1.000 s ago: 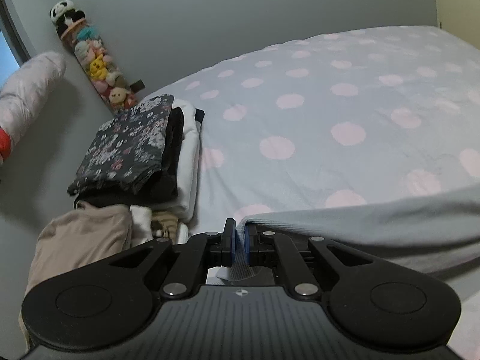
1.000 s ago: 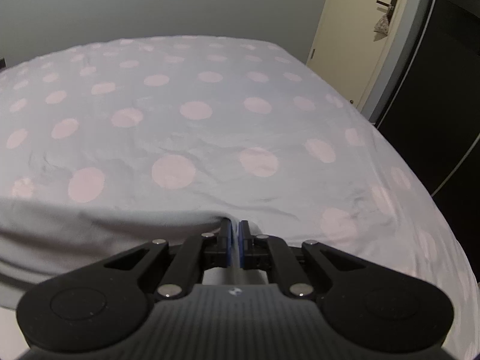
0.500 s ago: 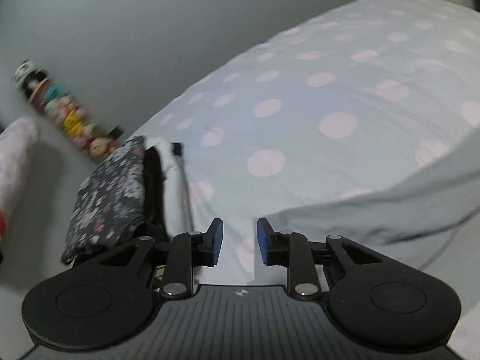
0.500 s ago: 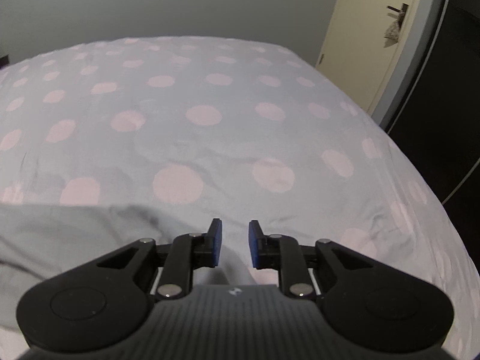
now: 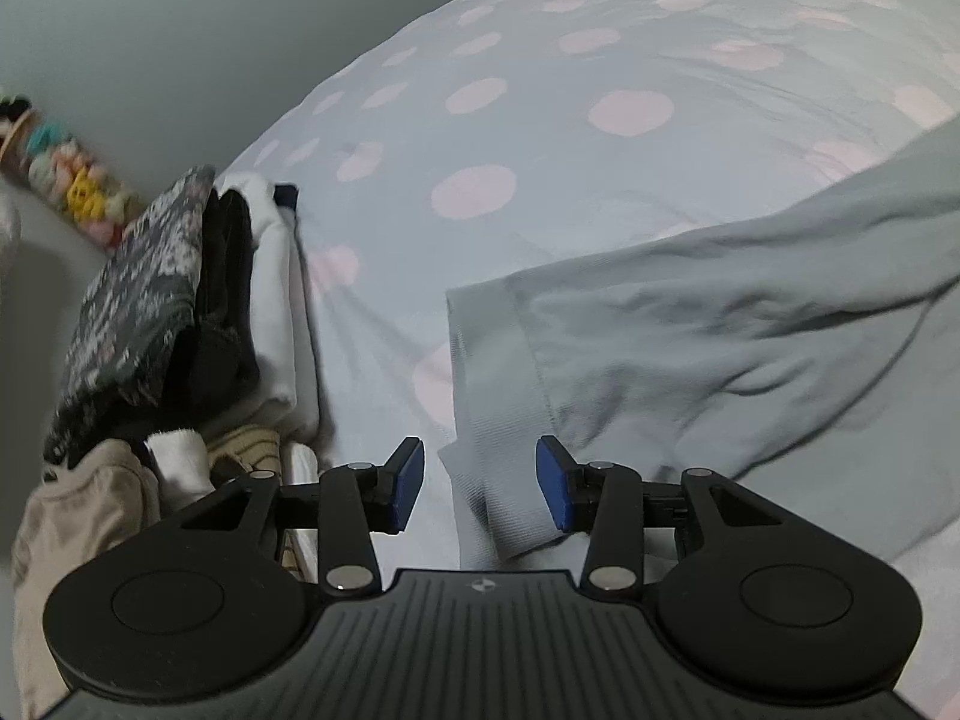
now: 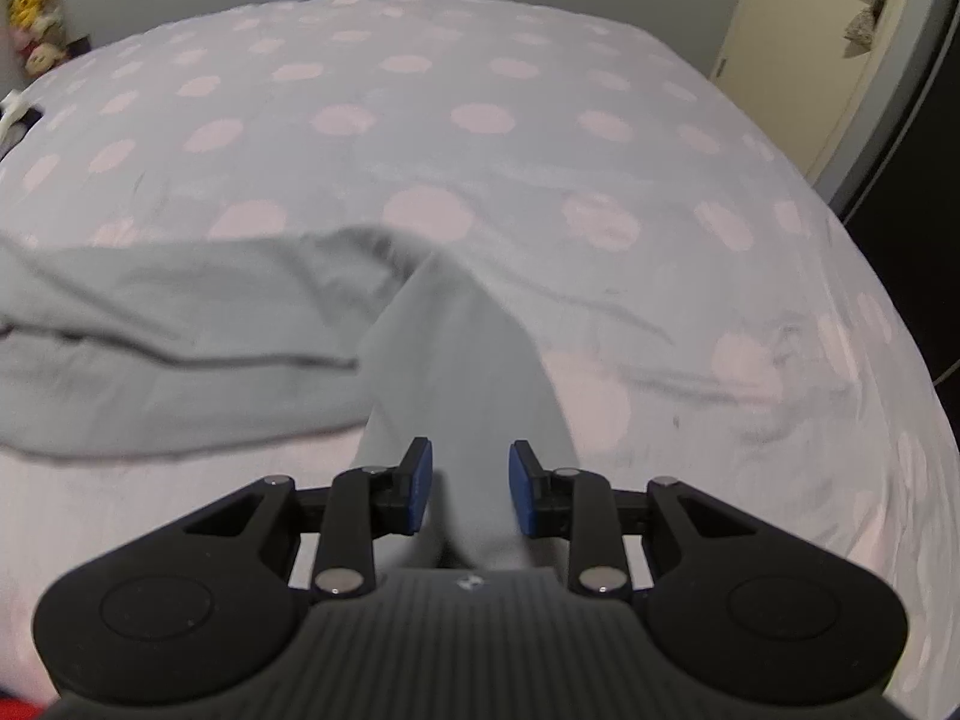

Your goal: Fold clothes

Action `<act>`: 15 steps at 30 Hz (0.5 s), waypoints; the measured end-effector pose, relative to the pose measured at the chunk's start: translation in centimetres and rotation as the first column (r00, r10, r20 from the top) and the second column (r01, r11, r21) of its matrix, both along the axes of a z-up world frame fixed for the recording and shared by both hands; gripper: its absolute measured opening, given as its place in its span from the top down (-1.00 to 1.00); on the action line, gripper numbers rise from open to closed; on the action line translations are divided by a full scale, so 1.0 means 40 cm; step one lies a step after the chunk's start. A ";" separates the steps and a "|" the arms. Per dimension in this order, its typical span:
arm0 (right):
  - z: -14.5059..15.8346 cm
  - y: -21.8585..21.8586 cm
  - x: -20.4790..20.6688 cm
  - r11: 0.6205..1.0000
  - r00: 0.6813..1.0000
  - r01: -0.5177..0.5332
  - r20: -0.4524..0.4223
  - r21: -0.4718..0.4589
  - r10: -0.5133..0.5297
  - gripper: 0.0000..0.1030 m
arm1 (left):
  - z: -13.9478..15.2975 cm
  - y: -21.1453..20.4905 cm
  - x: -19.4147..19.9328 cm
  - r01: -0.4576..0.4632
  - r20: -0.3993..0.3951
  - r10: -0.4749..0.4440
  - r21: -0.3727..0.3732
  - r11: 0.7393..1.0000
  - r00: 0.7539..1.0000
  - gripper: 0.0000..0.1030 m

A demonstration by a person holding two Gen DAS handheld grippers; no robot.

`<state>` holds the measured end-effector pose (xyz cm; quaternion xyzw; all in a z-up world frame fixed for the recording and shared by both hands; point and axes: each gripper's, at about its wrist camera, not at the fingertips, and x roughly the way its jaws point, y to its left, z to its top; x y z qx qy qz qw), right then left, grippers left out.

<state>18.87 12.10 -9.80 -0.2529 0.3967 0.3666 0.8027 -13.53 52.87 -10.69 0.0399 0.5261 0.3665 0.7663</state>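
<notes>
A pale grey garment lies spread on the polka-dot bedsheet. Its ribbed hem corner runs toward the gap of my left gripper, which is open and holds nothing. In the right wrist view the same grey garment lies to the left, and a long grey part of it runs down between the blue pads of my right gripper, which is open too. Where that grey strip ends is hidden under the gripper body.
A stack of folded clothes with a dark floral piece on top sits at the bed's left edge, with a beige garment nearer. Small plush toys hang on the grey wall. A cream door stands at the right.
Both grippers were shut on the grey garment's edge one second ago; both have opened and let it drop onto the bed. Both cameras have tilted and moved back.
</notes>
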 end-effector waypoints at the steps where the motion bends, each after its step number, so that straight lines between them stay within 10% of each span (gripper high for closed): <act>1: -0.004 -0.006 -0.009 1.000 1.000 -0.013 0.005 -0.014 0.013 0.39 | 0.001 0.002 -0.001 -0.008 0.005 0.008 -0.004 1.000 1.000 0.06; 12: -0.064 -0.098 -0.017 0.986 1.000 -0.010 -0.009 -0.166 0.008 0.24 | 0.028 0.026 -0.008 -0.072 0.041 0.073 -0.025 0.997 0.996 0.05; 14: -0.069 -0.114 -0.017 0.986 1.000 0.012 0.016 -0.164 -0.010 0.87 | 0.034 0.033 -0.011 -0.085 0.050 0.086 -0.032 0.996 0.995 0.04; 15: -0.068 -0.118 -0.015 0.987 0.999 0.026 0.026 -0.156 -0.022 0.87 | 0.037 0.041 -0.012 -0.094 0.060 0.096 -0.040 0.995 0.994 0.03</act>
